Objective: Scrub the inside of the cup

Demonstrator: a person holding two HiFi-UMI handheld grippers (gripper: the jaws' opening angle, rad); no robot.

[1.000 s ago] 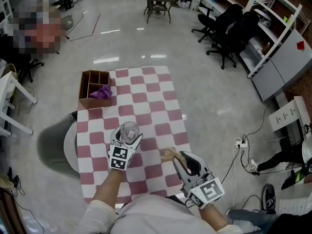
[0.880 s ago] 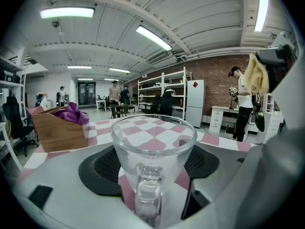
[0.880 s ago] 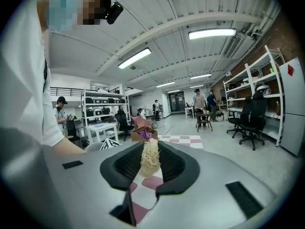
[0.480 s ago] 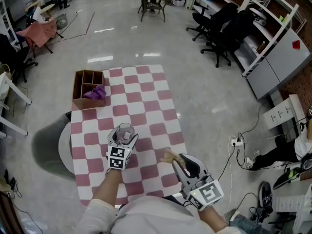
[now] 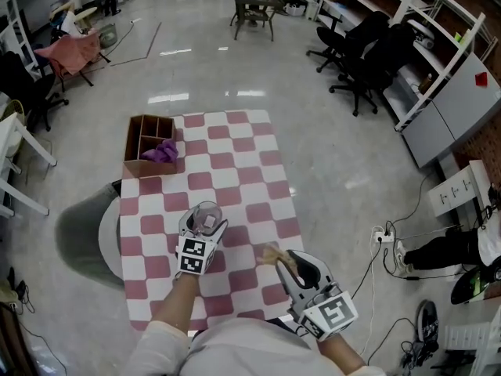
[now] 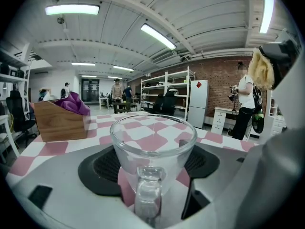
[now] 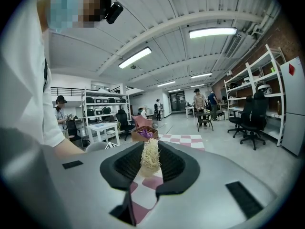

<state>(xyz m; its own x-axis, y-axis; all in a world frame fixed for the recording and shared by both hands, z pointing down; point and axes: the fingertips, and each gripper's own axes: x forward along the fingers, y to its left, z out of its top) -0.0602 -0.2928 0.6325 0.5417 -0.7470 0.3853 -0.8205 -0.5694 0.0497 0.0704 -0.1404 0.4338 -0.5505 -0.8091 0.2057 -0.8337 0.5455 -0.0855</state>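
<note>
The left tool is clenched on the cup, mouth upward, over the near left part of the tabletop, I think so that the opening stays free. The right tool grasps a scrubber, fibres pointing forward, close to the near right edge, apart from the cup; scrubbing seems not yet started

Clear glass cup, upright, empty, w/ handle; pale straw-like fibre scrubber apart, to its R.
</note>
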